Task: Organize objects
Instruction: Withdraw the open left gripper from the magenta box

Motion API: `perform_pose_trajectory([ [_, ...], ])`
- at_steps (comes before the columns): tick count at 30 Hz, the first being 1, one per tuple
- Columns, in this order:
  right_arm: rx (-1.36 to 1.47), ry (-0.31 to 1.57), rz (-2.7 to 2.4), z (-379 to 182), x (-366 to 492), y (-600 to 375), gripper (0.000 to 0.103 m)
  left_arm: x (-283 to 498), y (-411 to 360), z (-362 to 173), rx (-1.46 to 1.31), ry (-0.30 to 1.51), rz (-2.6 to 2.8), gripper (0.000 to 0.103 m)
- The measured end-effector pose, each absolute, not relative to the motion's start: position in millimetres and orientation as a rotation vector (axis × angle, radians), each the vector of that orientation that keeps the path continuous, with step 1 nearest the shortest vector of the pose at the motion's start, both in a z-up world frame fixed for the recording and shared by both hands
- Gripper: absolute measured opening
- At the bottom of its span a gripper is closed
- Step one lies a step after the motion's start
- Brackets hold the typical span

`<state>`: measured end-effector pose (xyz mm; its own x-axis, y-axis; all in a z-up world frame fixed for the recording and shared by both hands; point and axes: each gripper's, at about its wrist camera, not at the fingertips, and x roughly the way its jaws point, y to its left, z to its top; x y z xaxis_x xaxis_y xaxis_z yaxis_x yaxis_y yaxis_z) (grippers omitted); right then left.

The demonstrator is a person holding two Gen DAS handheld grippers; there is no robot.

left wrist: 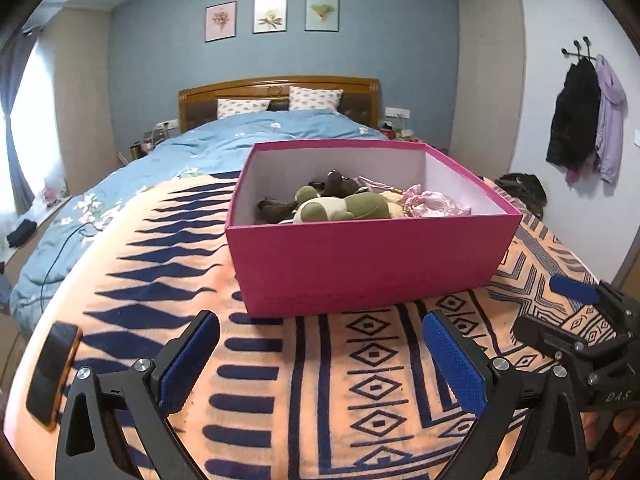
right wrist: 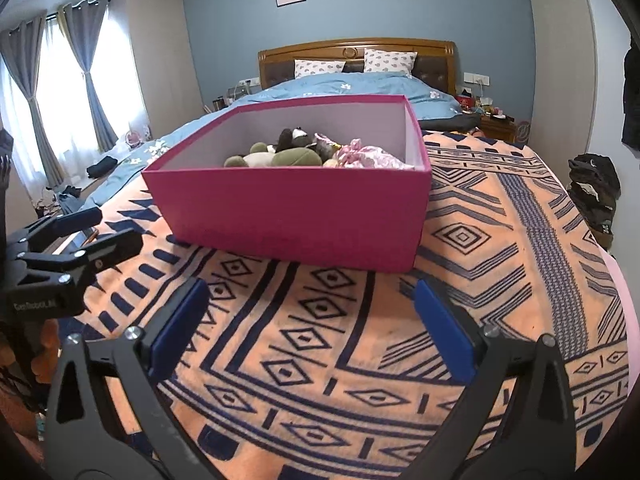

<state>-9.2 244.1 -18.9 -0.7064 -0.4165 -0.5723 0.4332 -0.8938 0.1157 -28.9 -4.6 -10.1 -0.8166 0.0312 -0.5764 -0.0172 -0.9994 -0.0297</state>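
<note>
A pink cardboard box [left wrist: 360, 264] [right wrist: 296, 216] stands open on the orange patterned blanket [left wrist: 312, 400] [right wrist: 320, 340] at the foot of the bed. Inside lie a green and cream plush toy [left wrist: 340, 208] [right wrist: 280, 157], a dark brown plush [left wrist: 338, 184] [right wrist: 294, 138] and a shiny pink bundle [left wrist: 432, 204] [right wrist: 360, 156]. My left gripper [left wrist: 320, 364] hovers open just in front of the box, nothing between its blue pads. My right gripper [right wrist: 312, 332] is open too, short of the box's near right corner. Each gripper shows at the other view's edge.
A dark phone [left wrist: 52, 376] lies on the blanket's left edge. Beyond the box stretches a blue quilt [left wrist: 224, 140] up to a wooden headboard [left wrist: 280, 88]. Coats [left wrist: 584, 120] hang on the right wall, and dark clothes [right wrist: 592, 196] are piled off the bed's right side.
</note>
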Motion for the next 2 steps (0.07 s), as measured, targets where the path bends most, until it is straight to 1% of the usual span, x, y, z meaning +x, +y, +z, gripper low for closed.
perform_pose_trajectory([
  [2, 0.847, 0.034, -2.537, -21.3, -7.5, 242.2, 0.103, -26.3, -1.6, -14.0, -0.951, -0.007, 2.976, 0.103],
])
